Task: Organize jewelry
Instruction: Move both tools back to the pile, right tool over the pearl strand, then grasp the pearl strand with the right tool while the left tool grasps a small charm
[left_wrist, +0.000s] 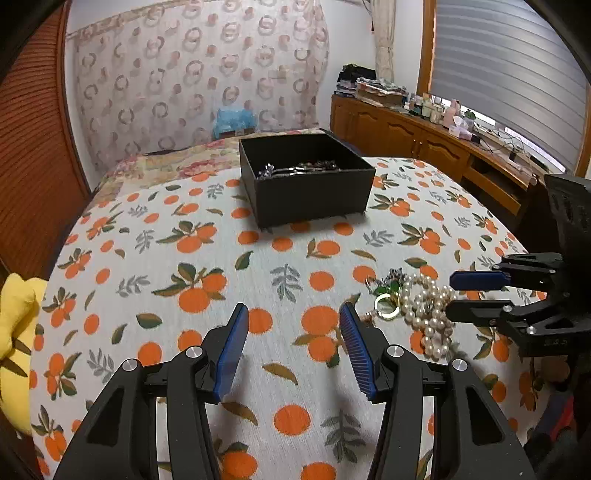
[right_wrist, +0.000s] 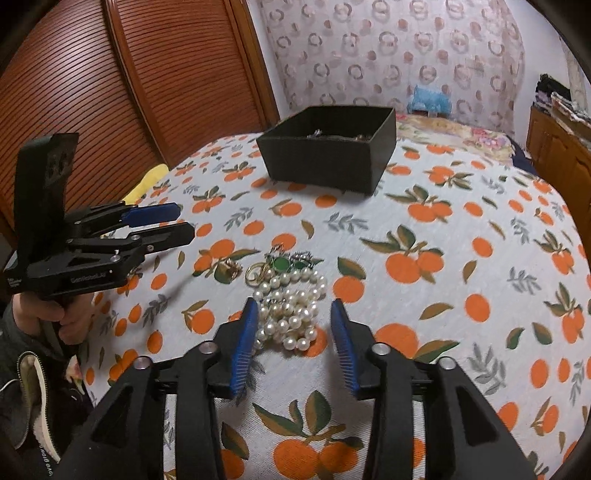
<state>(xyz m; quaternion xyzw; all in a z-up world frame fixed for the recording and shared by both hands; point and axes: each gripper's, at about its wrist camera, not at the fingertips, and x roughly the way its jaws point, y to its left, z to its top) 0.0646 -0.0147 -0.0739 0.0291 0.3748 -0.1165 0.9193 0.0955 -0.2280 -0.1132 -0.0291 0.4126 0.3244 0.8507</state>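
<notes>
White pearls (right_wrist: 290, 314) lie heaped on the orange-print cloth (right_wrist: 461, 295), just ahead of our right gripper (right_wrist: 293, 325), fingers spread. Our left gripper (left_wrist: 293, 328) hangs spread beside them. Beyond sits the black box (left_wrist: 306, 177).

— What covers the table?
— A white cloth printed with oranges and green leaves (left_wrist: 155, 266).

— And around it?
— A yellow soft cushion (left_wrist: 14, 332) at its left edge, brown slatted wooden doors (right_wrist: 110, 92), a ring-patterned curtain (left_wrist: 192, 74), a cluttered wooden sideboard (left_wrist: 424, 133).
</notes>
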